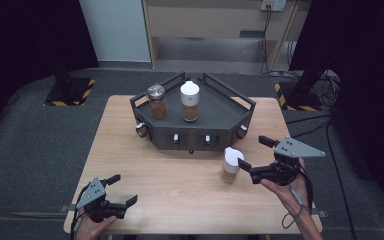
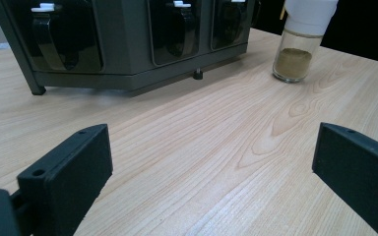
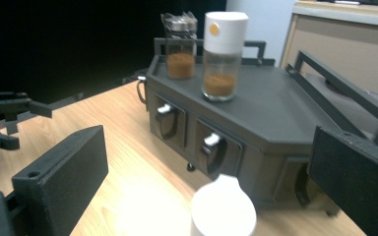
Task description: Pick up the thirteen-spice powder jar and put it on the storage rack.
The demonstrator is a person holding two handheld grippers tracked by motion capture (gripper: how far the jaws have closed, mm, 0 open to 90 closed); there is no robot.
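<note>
spice jar (image 1: 231, 165) with white cap, standing upright on bare wood just in front of the dark rack (image 1: 195, 122), toward 4 o'clock of the table's middle. right claw (image 1: 254, 155) spread wide, level with the jar, one tip touching or nearly touching the cap's 3 o'clock side; jar low between the jaws in the right gripper view (image 3: 222, 206), not yet pinched. looks lined up for a sideways grab, probably to lift the jar up beside the two jars (image 1: 174, 101) already on the rack's top. left claw (image 1: 121, 189) also spread, empty, parked near the 7 o'clock corner, well apart from the jar. pale wooden table (image 1: 180, 190), grain visible, otherwise bare. dark grey carpet, black curtains at both sides, yellow-black striped bases, cables at 2 o'clock.
</note>
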